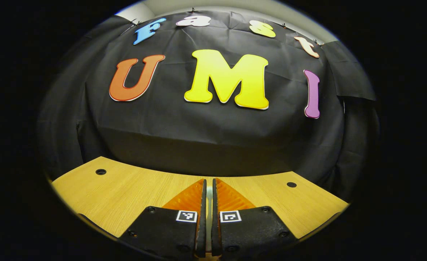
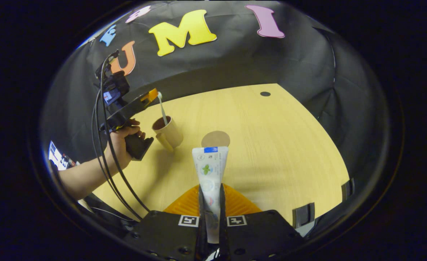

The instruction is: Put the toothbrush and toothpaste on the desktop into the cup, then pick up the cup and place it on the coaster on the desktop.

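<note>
In the right gripper view, a white toothpaste tube (image 2: 210, 170) sticks out forward over the table, and my right gripper (image 2: 209, 189) is shut on its lower part. Past the tube's end lies a round brown coaster (image 2: 215, 139). To its left a tan cup (image 2: 170, 133) stands upright with a white toothbrush (image 2: 162, 110) leaning in it. My left gripper (image 2: 151, 96), held by a hand (image 2: 121, 141), pinches the brush's top end above the cup. In the left gripper view, the left gripper (image 1: 209, 182) is nearly closed on a thin pale strip (image 1: 209, 203).
The wooden table (image 2: 271, 145) has round holes at its far corners (image 2: 265, 94) (image 1: 100, 172) (image 1: 291, 184). Black cloth walls close it in on the far side and the right. Cables (image 2: 106, 145) hang from the left gripper beside the person's forearm (image 2: 79, 177).
</note>
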